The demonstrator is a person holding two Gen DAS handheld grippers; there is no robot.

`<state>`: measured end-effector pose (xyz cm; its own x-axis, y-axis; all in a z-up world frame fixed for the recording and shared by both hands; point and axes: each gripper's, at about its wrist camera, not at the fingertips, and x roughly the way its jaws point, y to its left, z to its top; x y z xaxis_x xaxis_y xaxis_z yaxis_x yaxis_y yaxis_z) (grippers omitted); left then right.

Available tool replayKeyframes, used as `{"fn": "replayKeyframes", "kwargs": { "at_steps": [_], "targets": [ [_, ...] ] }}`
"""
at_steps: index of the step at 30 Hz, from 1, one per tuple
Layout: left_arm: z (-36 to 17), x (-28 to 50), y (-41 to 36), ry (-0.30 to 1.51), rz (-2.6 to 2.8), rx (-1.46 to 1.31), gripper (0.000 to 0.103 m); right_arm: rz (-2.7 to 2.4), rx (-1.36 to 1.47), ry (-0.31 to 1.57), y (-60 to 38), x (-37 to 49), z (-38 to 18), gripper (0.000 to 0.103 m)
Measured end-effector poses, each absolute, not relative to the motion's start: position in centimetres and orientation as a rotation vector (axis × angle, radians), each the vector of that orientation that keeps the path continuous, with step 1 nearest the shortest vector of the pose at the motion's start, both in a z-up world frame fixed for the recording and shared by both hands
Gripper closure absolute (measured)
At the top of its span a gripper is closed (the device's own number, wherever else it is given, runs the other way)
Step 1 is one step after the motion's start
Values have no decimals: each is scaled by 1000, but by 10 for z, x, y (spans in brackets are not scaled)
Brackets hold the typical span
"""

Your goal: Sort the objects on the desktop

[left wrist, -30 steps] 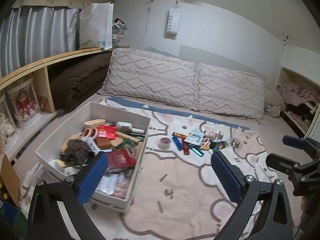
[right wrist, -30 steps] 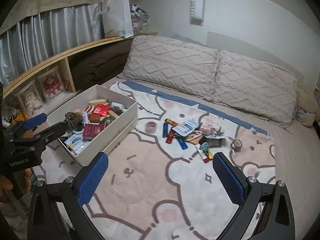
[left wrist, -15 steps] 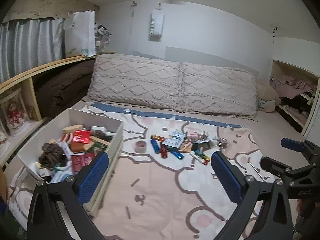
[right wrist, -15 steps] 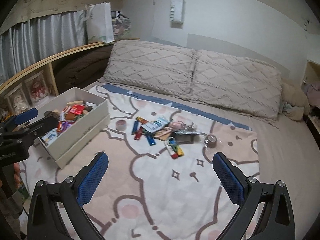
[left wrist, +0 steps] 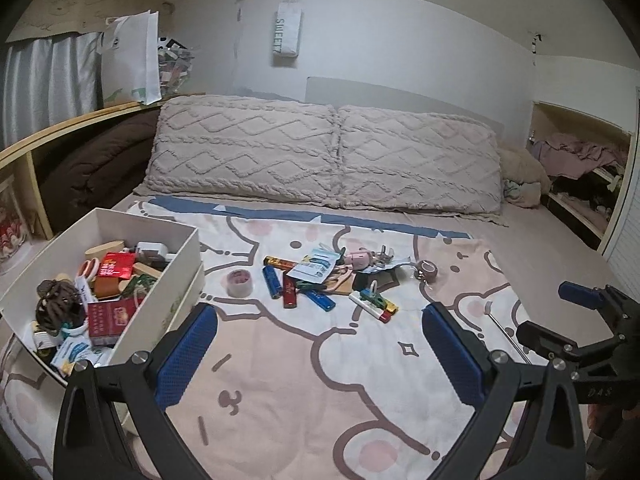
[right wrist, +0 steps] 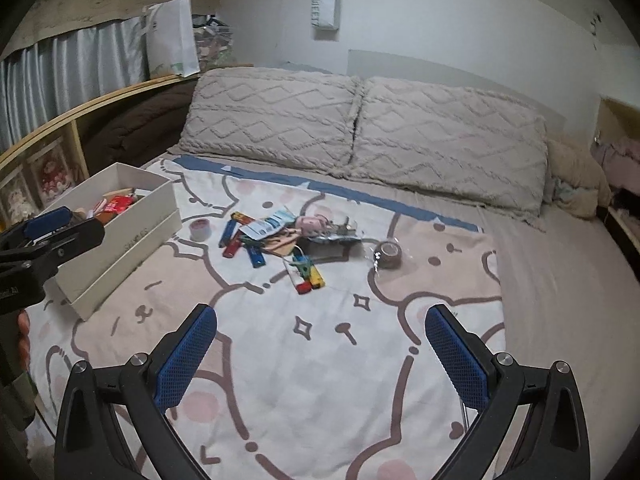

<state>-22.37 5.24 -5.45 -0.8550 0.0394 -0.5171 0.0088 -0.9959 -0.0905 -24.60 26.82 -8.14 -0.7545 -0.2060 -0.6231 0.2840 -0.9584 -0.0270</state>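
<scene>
Left wrist view takes in the bed (left wrist: 560, 248), its cartoon-print blanket (left wrist: 312, 360) and two knitted pillows (left wrist: 320, 160) against the wall, and looks straight down into the white box (left wrist: 176, 264) at the blanket's left edge. That box is full: a brown yarn bundle (left wrist: 60, 306), a red packet (left wrist: 116, 266) and a red booklet (left wrist: 109, 316) lie inside among smaller items. From the right wrist view only the box's outer wall (right wrist: 132, 232) and a strip of its contents show, but the scattered pile (right wrist: 288, 240) in the middle of the blanket is plainer there. A clear tape roll (right wrist: 200, 229) sits between box and pile, and a brown tape roll (right wrist: 389, 254) lies just right of the pile. Blue lighters (left wrist: 272, 282), a red lighter (left wrist: 289, 294) and a white sachet (left wrist: 316, 267) lie within the pile.

The left gripper (left wrist: 320, 354) hovers over the near blanket, spread wide and empty, well apart from the pile. The right gripper (right wrist: 322, 356) is likewise wide and empty; the left wrist view shows it at the right edge (left wrist: 580, 320).
</scene>
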Motion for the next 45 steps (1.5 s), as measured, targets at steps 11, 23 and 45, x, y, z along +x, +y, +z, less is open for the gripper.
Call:
{"fn": "replayKeyframes", "kwargs": {
  "at_steps": [11, 23, 45],
  "targets": [
    [-90, -252, 56, -162, 2985, -893, 0, -2758, 992, 89, 296, -276, -109, 0],
    [-138, -315, 20, -206, 3099, -1030, 0, -2711, 1115, 60, 305, -313, -161, 0],
    [-215, -427, -25, -288, 3154, -1238, 0, -2605, 1324, 6, 303, -338, -219, 0]
  ]
}}
